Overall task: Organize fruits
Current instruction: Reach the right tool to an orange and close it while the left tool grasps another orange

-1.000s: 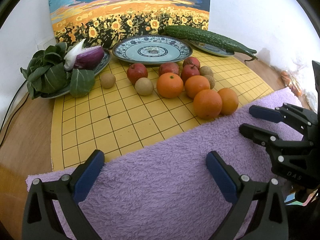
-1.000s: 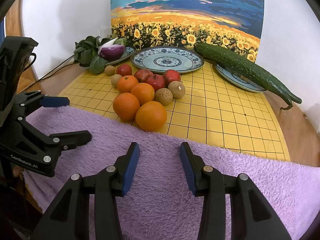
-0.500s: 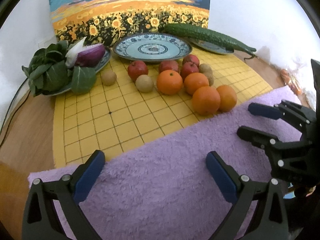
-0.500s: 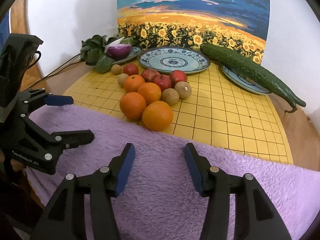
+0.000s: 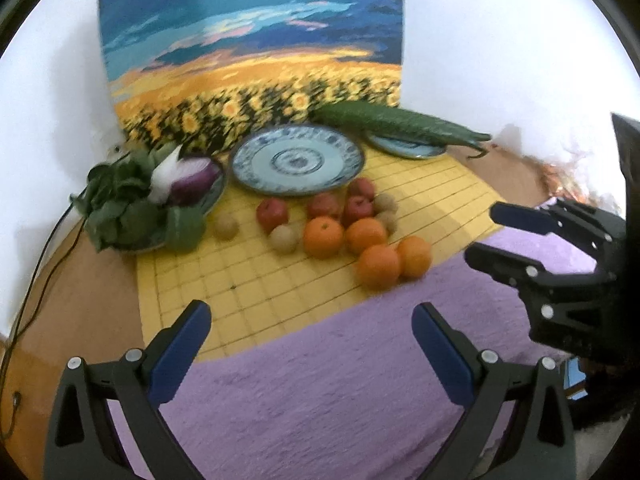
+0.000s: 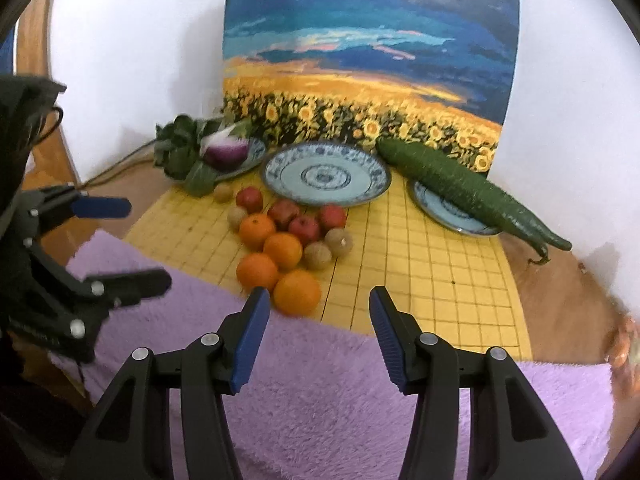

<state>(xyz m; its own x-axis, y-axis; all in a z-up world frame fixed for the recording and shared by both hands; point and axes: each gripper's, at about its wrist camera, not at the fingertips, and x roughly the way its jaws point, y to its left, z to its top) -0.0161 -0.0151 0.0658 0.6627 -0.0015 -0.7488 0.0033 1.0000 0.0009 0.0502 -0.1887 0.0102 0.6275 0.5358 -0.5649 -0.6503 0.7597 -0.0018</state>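
OK, we have both sets of jaws spread wide and empty: left gripper (image 5: 310,340) and right gripper (image 6: 316,332) hover over the purple towel (image 6: 340,392), apart from each other. Nearest orange (image 6: 297,293) sits just ahead of our right gripper, at the edge of the yellow grid board (image 6: 440,280). The fruit is bunched mid-board: four oranges (image 5: 378,266), red apples (image 5: 273,214) behind them, small brown fruits (image 5: 284,239) at the sides. Big patterned plate (image 5: 298,160) behind the pile holds nothing. Greens and a red onion (image 5: 192,180) fill the left plate; a cucumber (image 6: 460,184) lies across the right plate.
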